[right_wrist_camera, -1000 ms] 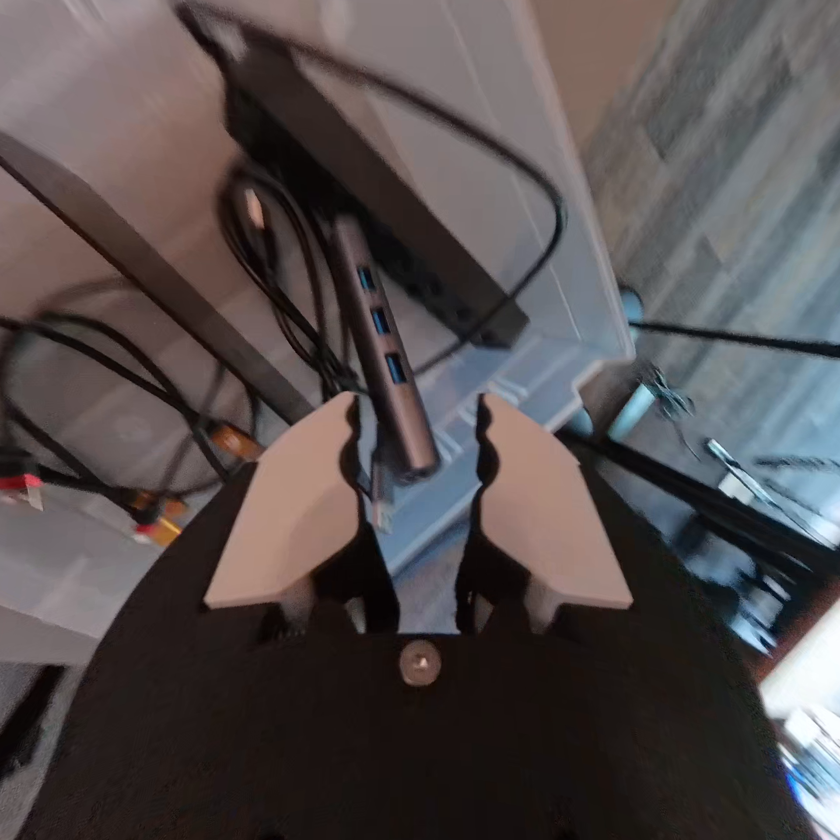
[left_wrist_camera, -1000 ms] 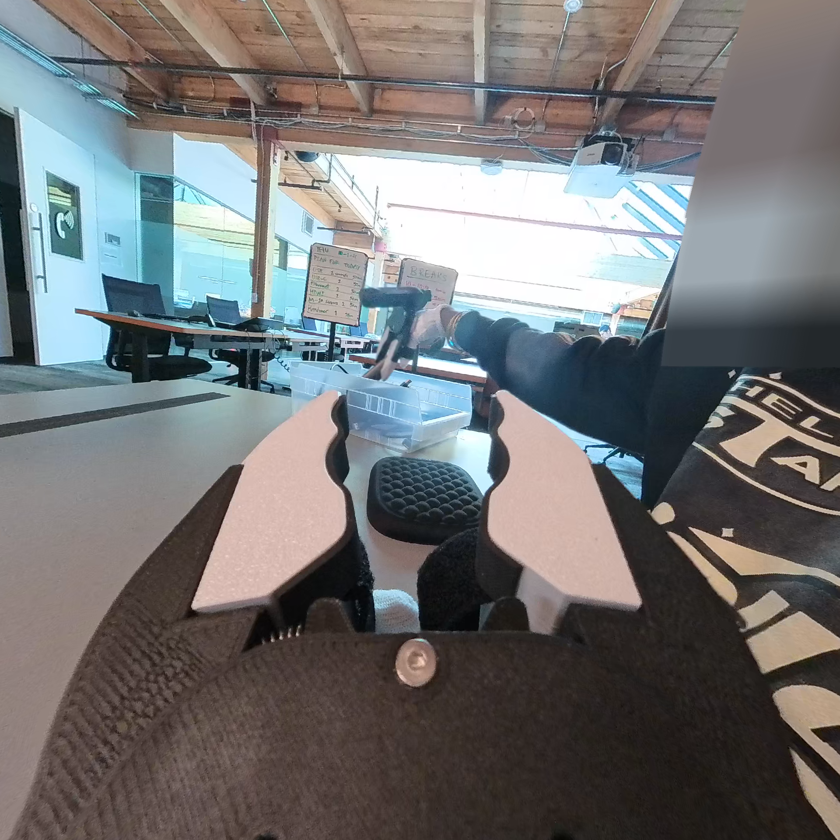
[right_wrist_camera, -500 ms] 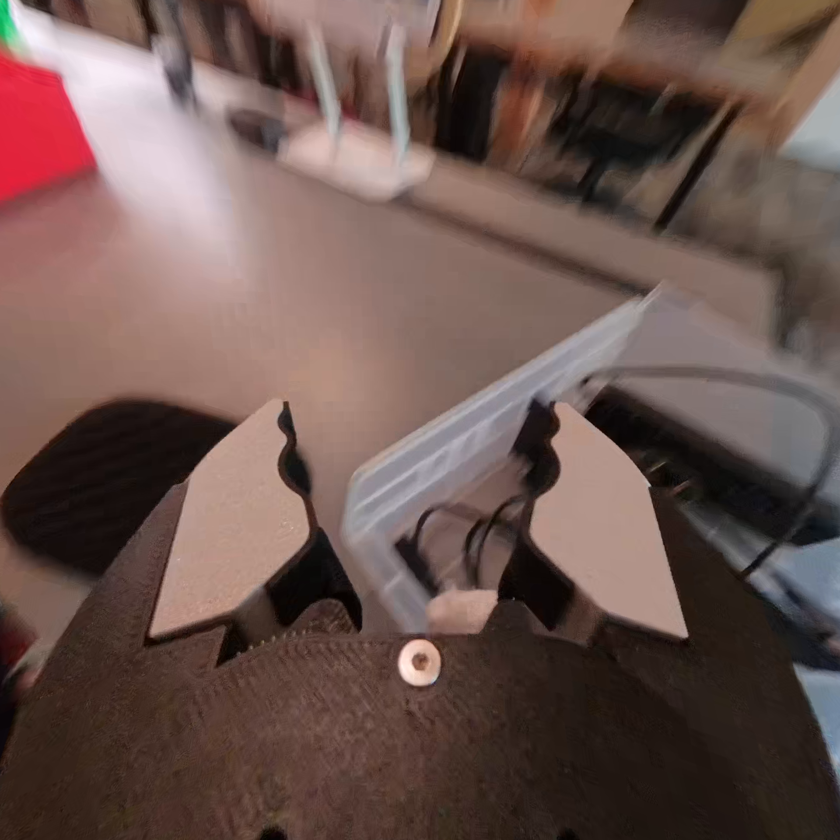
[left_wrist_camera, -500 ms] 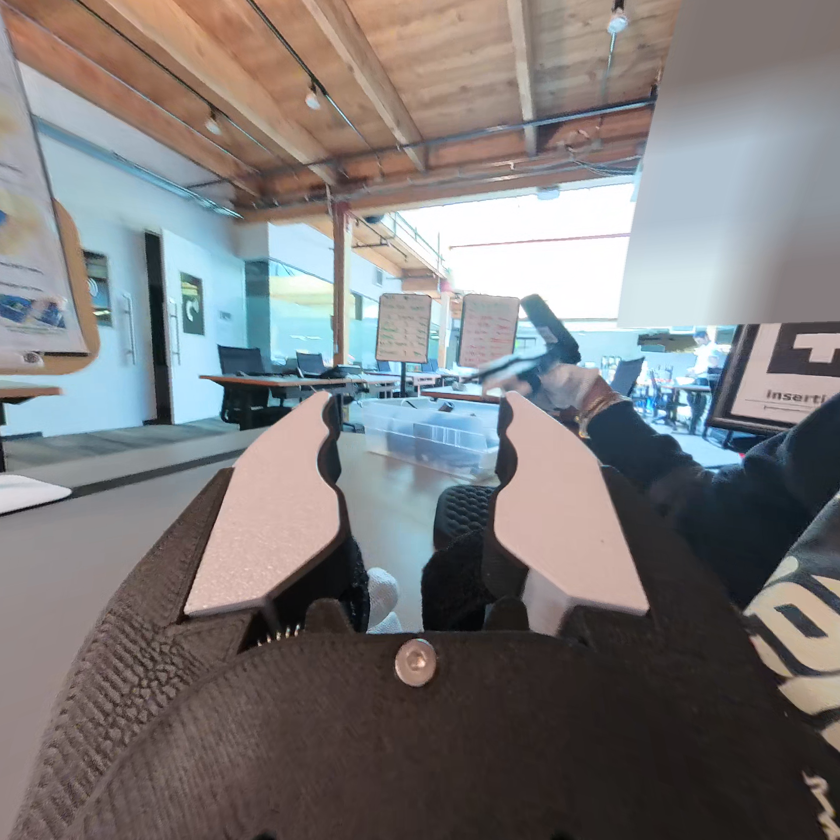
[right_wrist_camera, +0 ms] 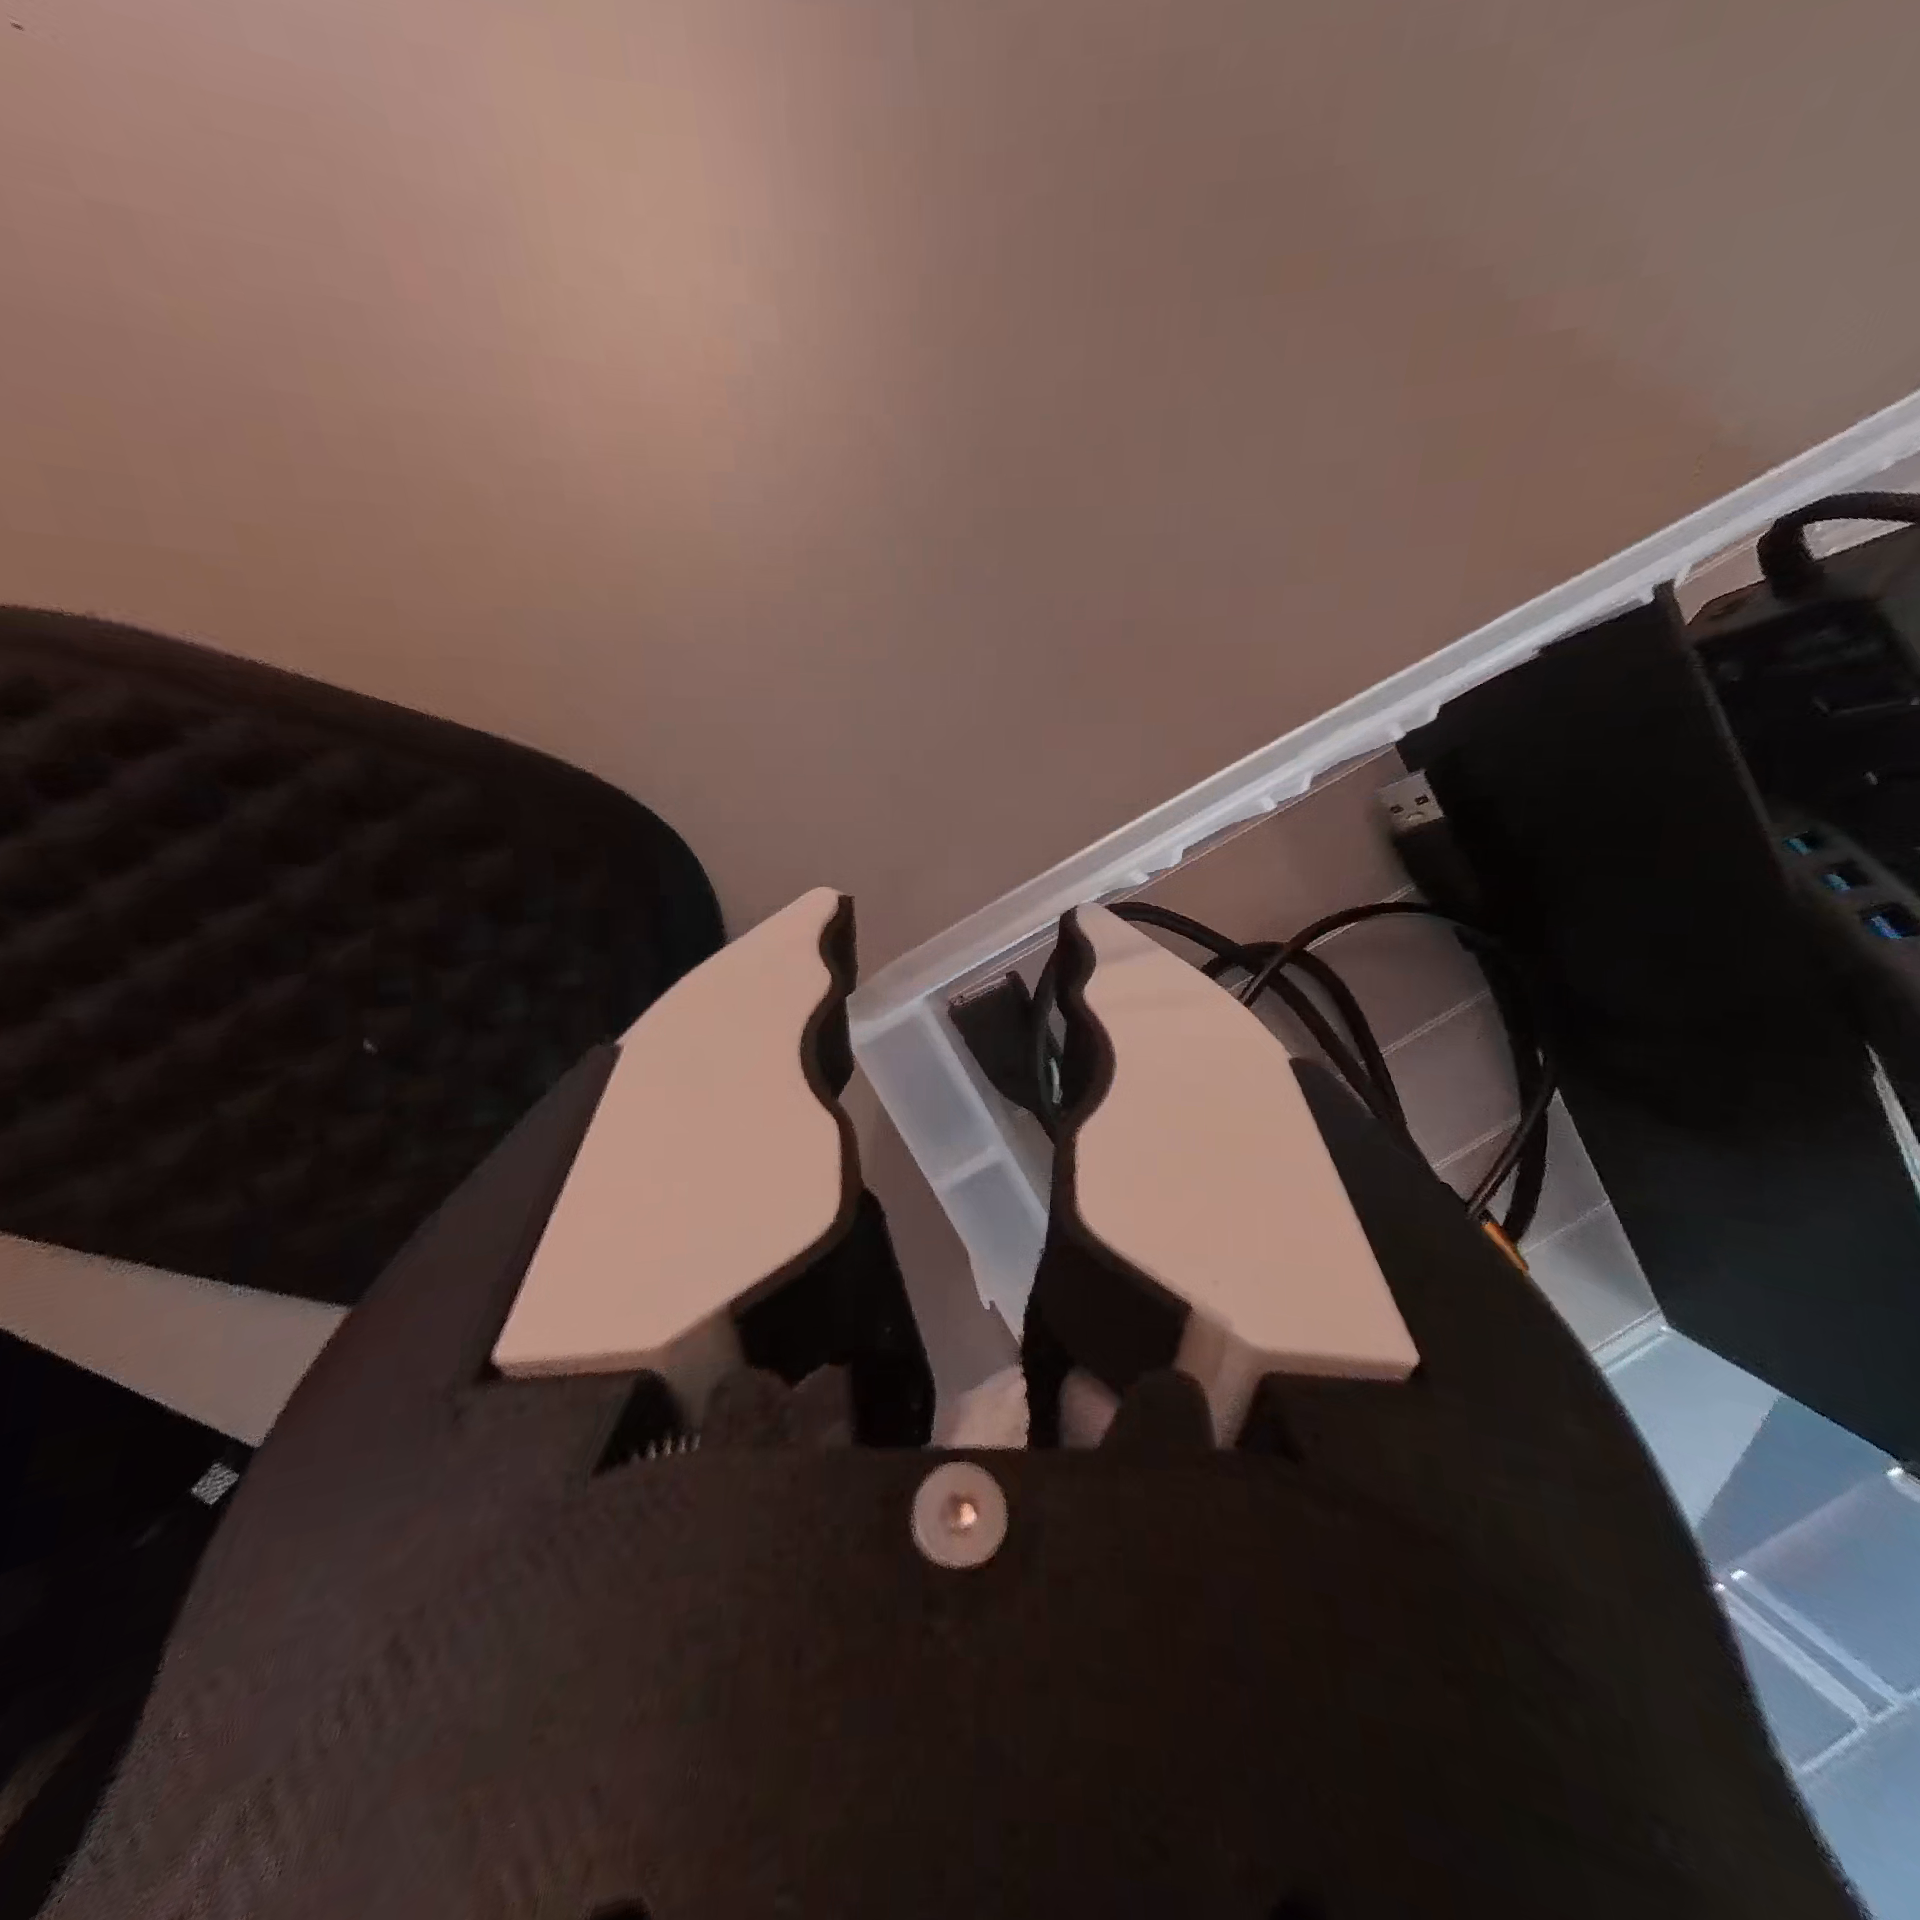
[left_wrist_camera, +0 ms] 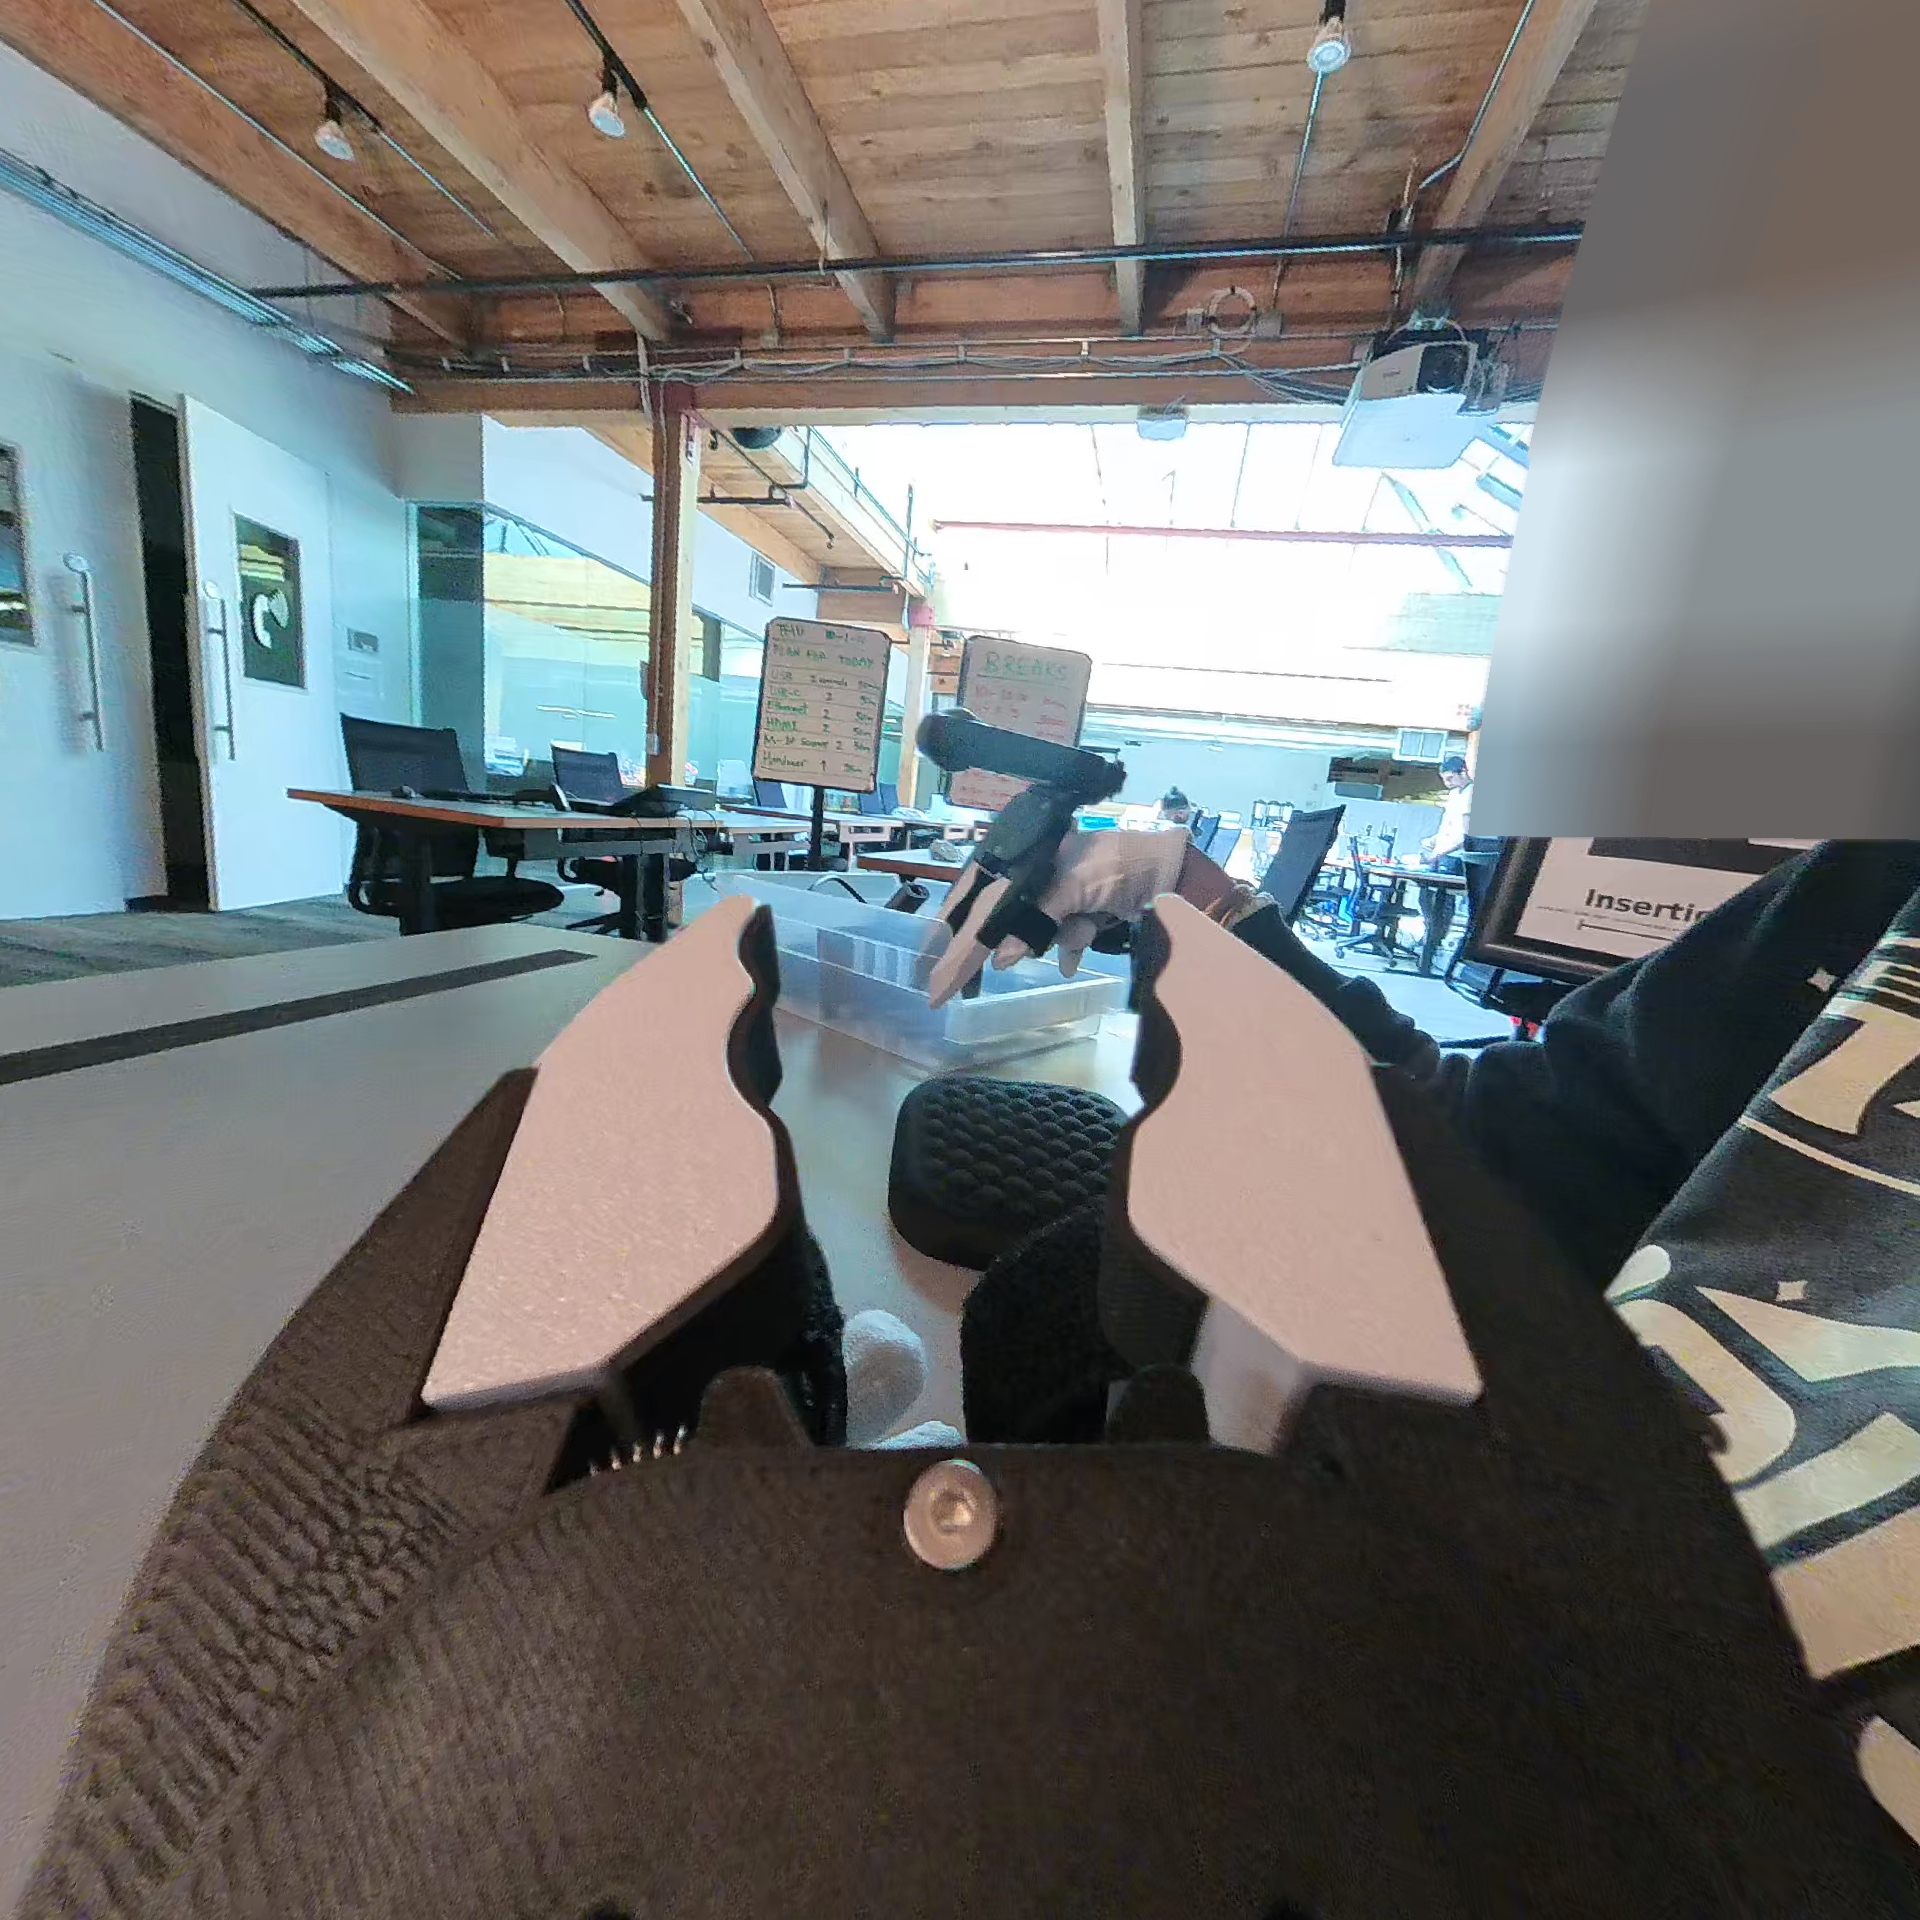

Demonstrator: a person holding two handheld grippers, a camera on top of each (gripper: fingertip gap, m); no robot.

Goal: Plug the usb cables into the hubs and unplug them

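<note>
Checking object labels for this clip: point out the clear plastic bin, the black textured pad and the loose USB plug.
clear plastic bin point(right_wrist_camera: 1351, 743), right wrist view, on its long rim.
black textured pad point(left_wrist_camera: 1003, 1148), left wrist view, on its top surface.
USB plug point(right_wrist_camera: 1411, 805), right wrist view, on its metal end inside the bin.

1. Left wrist view sits low over the table point(left_wrist_camera: 260, 1122), facing level across the room toward the far bin point(left_wrist_camera: 997, 1013).
2. Right wrist view looks steeply down, close above the bin point(right_wrist_camera: 1226, 831).
3. Both show the pad point(left_wrist_camera: 1003, 1153) and bin.

Bin wall point(right_wrist_camera: 935, 1049) between fingers point(right_wrist_camera: 717, 1122)
</note>
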